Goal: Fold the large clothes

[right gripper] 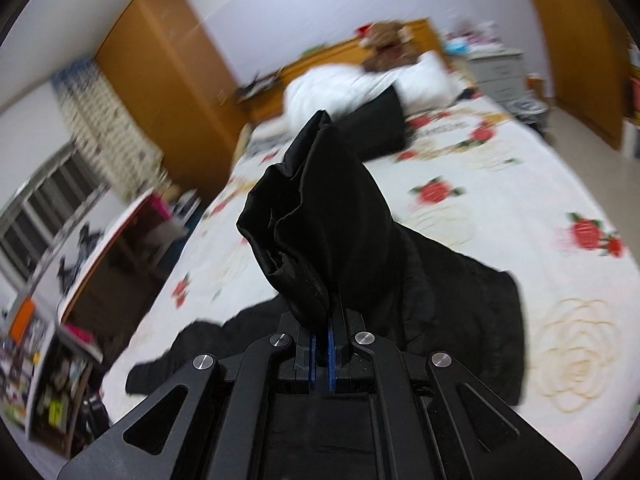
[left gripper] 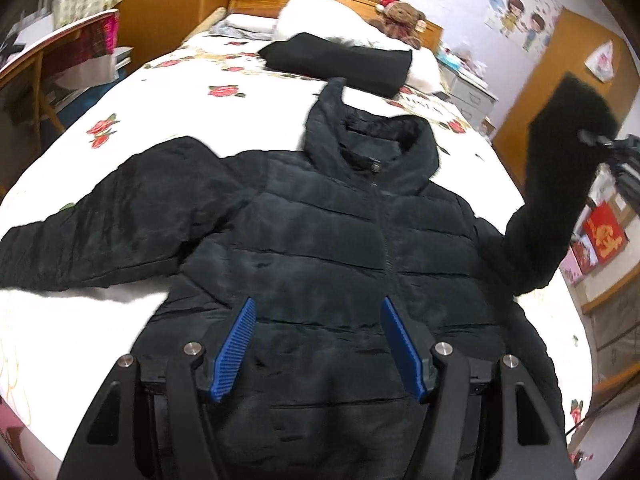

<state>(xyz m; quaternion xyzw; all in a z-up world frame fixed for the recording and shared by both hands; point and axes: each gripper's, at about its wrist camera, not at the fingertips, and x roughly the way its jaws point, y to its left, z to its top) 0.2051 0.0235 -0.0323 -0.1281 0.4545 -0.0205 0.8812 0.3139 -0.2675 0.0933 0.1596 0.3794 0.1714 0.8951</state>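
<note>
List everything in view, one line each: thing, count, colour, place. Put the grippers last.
puffer jacket: one, black, spread front-up on the bed, hood toward the headboard
jacket sleeve: one, black, lifted off the bed
folded garment: one, black, near the pillow
bed sheet: one, white with red roses, covering the bed
pillow: one, white, at the headboard
teddy bear: one, brown, on the pillow
wardrobe: one, orange-brown wood, beside the bed head
drawer unit: one, grey, on the other side of the bed
left gripper: one, black with blue pads, open above the jacket's lower front
right gripper: one, black with blue pads, shut on the jacket sleeve
</note>
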